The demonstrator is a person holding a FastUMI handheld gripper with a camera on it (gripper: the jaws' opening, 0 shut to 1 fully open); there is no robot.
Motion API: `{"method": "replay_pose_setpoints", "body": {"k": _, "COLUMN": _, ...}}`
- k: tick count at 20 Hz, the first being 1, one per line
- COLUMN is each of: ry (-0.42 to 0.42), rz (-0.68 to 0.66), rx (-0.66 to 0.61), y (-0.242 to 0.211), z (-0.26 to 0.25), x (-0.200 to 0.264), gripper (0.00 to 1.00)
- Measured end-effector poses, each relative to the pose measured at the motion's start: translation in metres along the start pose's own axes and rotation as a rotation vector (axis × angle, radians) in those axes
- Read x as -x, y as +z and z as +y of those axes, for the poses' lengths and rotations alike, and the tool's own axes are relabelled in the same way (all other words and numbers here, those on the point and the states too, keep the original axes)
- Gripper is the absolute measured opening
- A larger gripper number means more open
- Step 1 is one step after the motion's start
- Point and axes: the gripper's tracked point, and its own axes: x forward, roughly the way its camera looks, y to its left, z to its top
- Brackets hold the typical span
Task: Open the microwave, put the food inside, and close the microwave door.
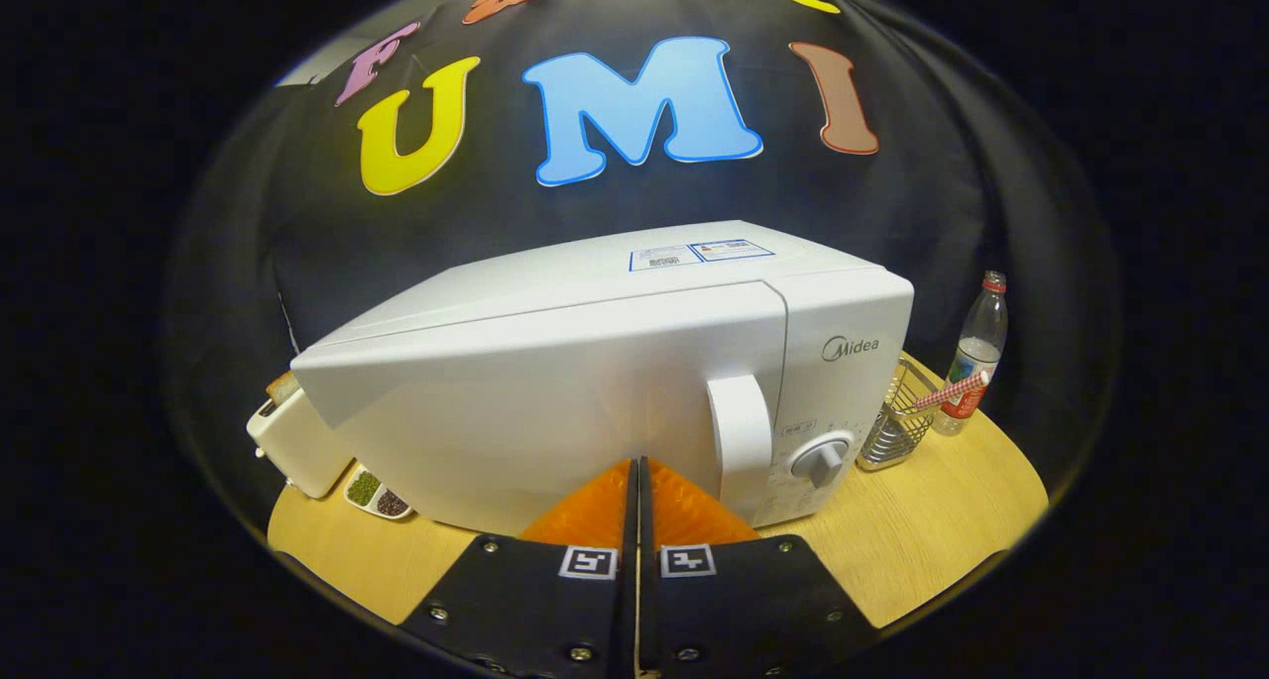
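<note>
**Hand-held gripper closed and empty, microwave door shut**

- Hand-held gripper (637, 481): fingers pressed together, only a thin seam between them, nothing held. Tips sit low in front of the microwave door (555, 411), just left of the door handle (741, 431). Can't tell if the tips touch the door face.
- Microwave (615, 362): white, stands on the wooden counter (922, 540), seen at an angle from its front. Door closed flush. Handle is a vertical white bar at the door's right edge. Control panel to the right of it, with a round dial (821, 459) low on the panel.
- Left of the microwave: a cream toaster (292, 441) with a slice of bread (282, 386) sticking out of the top slot, toaster close against the microwave's left corner.
- Small divided dish (377, 494) on the counter just in front of the toaster, green and dark fillings in its compartments.
- Right of the microwave: wire basket (897, 426), just beside the control-panel side.
- Clear plastic bottle (977, 357) with a red cap stands upright beyond the basket, near the counter's edge.
</note>
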Motion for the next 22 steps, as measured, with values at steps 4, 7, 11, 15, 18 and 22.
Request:
{"method": "replay_pose_setpoints", "body": {"k": 4, "ry": -0.010, "rz": -0.083, "rx": 0.028, "y": 0.008, "z": 0.013, "x": 0.062, "gripper": 0.02}}
{"method": "replay_pose_setpoints", "body": {"k": 7, "ry": 0.001, "rz": -0.127, "rx": 0.034, "y": 0.009, "z": 0.026, "x": 0.106, "gripper": 0.02}}
{"method": "replay_pose_setpoints", "body": {"k": 11, "ry": -0.007, "rz": -0.202, "rx": 0.061, "y": 0.010, "z": 0.038, "x": 0.160, "gripper": 0.02}}
{"method": "replay_pose_setpoints", "body": {"k": 15, "ry": -0.003, "rz": -0.316, "rx": 0.102, "y": 0.015, "z": 0.047, "x": 0.207, "gripper": 0.59}}
{"method": "replay_pose_setpoints", "body": {"k": 18, "ry": -0.008, "rz": -0.343, "rx": 0.134, "y": 0.006, "z": 0.052, "x": 0.231, "gripper": 0.99}}
{"method": "replay_pose_setpoints", "body": {"k": 22, "ry": -0.005, "rz": -0.332, "rx": 0.133, "y": 0.001, "z": 0.057, "x": 0.248, "gripper": 0.99}}
